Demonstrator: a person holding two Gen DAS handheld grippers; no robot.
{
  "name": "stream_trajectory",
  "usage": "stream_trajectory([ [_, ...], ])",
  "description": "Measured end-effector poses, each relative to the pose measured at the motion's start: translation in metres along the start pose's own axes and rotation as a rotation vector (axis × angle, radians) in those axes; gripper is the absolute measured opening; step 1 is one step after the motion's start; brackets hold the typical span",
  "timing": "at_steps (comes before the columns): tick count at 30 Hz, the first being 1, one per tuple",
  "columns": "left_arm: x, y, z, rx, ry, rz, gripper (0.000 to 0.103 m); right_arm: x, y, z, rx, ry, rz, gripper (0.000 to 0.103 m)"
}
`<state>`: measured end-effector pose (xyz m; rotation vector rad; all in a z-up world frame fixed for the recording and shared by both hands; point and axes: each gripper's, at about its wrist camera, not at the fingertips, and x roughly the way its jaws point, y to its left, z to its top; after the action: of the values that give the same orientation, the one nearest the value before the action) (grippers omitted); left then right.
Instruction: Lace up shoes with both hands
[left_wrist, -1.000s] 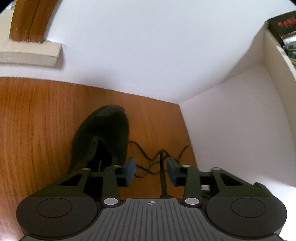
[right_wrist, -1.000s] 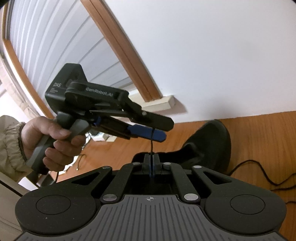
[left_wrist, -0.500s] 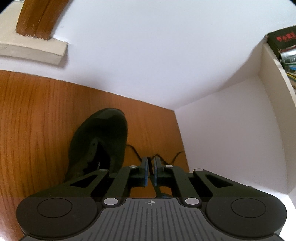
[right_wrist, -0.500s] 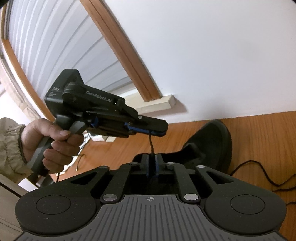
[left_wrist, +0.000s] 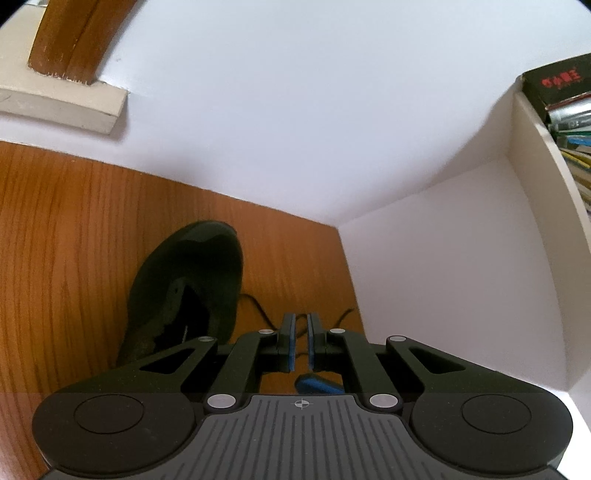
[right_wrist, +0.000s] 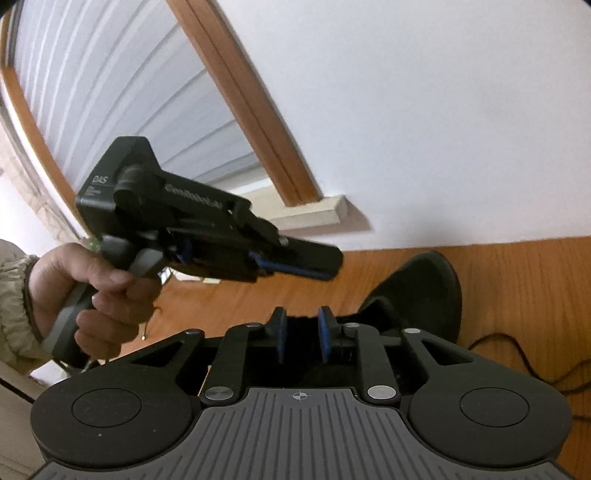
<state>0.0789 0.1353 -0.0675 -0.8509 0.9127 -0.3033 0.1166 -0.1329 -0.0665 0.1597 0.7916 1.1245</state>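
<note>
A black shoe lies on the wooden surface, toe pointing away. Its thin black shoelace trails loose to the right of it. My left gripper, held in a hand, hovers just above and ahead of my right gripper. Its blue pads are shut, pinching the lace, though motion blur hides the strand now. The right gripper's jaws are opening, with nothing between the pads; behind them is the dark shoe opening. One right fingertip shows under the left gripper.
A white wall stands close behind the shoe. The white side panel of a shelf unit, with books on it, closes off the right. A wooden window frame and its pale sill lie to the left.
The left jaws closed on the lace rising from the right gripper. The right jaws then parted and let it go. The left gripper shifted rightward in the right wrist view.
</note>
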Motion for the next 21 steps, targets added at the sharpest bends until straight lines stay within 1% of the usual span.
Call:
stream_trajectory([
  [4, 0.001, 0.005, -0.003, 0.001, 0.010, 0.023, 0.006, -0.002, -0.004, -0.007, 0.016, 0.003, -0.038, 0.021],
  [6, -0.001, 0.007, -0.006, 0.005, 0.011, 0.034, 0.006, -0.008, -0.013, -0.014, 0.005, 0.002, -0.091, 0.021],
  [8, -0.004, 0.008, -0.009, 0.020, 0.009, 0.055, 0.006, -0.016, -0.030, -0.024, 0.036, 0.009, -0.162, 0.021],
  [11, -0.008, 0.009, -0.014, 0.032, 0.013, 0.078, 0.006, -0.026, -0.056, -0.044, 0.073, 0.061, -0.233, 0.021],
  [13, -0.011, 0.012, -0.018, 0.032, 0.015, 0.093, 0.010, -0.028, -0.069, -0.057, 0.102, 0.101, -0.260, 0.022],
  [16, -0.013, 0.017, -0.024, 0.032, 0.021, 0.123, 0.010, -0.022, -0.074, -0.073, 0.104, 0.164, -0.234, 0.023],
  [17, -0.013, 0.020, -0.027, 0.027, 0.025, 0.128, 0.010, -0.016, -0.071, -0.078, 0.082, 0.187, -0.212, 0.025],
  [18, -0.014, 0.022, -0.029, 0.023, 0.029, 0.135, 0.010, -0.010, -0.065, -0.081, 0.049, 0.209, -0.187, 0.031],
  [19, -0.014, 0.024, -0.030, 0.020, 0.032, 0.145, 0.010, -0.004, -0.059, -0.084, 0.011, 0.229, -0.162, 0.033],
  [21, -0.014, 0.026, -0.034, 0.031, 0.037, 0.178, 0.010, 0.014, -0.047, -0.089, -0.059, 0.269, -0.117, 0.034],
])
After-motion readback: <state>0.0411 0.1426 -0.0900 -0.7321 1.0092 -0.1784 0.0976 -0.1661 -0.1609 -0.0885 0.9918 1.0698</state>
